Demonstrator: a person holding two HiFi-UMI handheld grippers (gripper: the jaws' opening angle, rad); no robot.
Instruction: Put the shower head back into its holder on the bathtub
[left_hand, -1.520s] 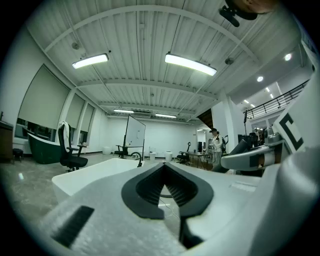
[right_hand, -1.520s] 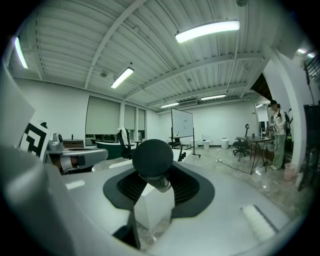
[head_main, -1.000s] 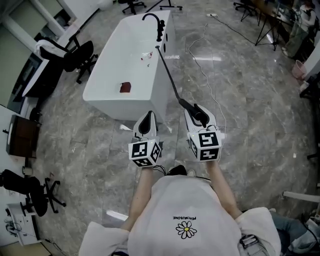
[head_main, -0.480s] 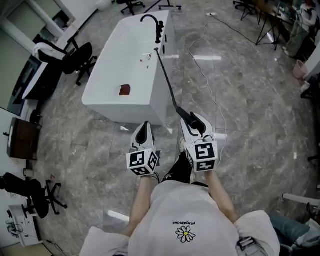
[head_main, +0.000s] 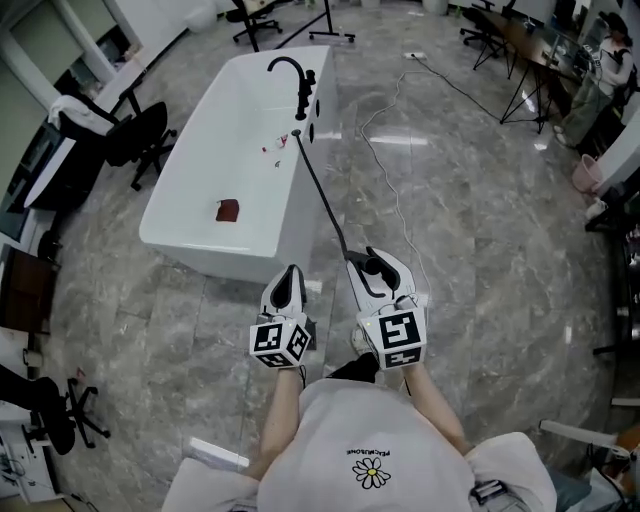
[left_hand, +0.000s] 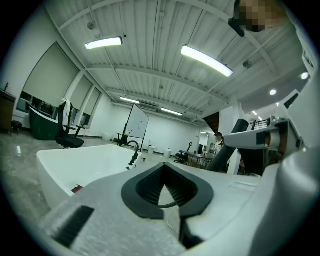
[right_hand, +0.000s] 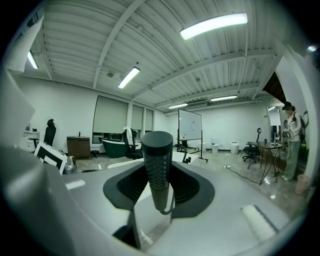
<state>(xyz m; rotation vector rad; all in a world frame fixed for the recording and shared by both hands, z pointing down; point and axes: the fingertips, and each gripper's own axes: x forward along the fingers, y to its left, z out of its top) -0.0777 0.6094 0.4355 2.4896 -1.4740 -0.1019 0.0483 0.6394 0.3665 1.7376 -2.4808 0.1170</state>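
Note:
The white bathtub (head_main: 190, 215) stands ahead on the left, with a black faucet (head_main: 291, 72) on its far rim. A black hose (head_main: 320, 195) runs from the rim beside the faucet down to the black shower head (head_main: 374, 272). My right gripper (head_main: 378, 262) is shut on the shower head, right of the tub's near corner. In the right gripper view the shower head (right_hand: 157, 160) stands upright between the jaws. My left gripper (head_main: 290, 278) is shut and empty, just in front of the tub's near end. The left gripper view shows the bathtub (left_hand: 75, 167) and faucet (left_hand: 132, 151) ahead.
A small red thing (head_main: 227, 210) lies in the tub. Black office chairs (head_main: 135, 135) stand left of it. A light cable (head_main: 392, 175) trails over the marble floor to the right. Desks and a tripod (head_main: 525, 70) are at the far right.
Both grippers sit lower and a little further left in the head view, and the tub looks larger. The right gripper still holds the shower head; the left stays shut.

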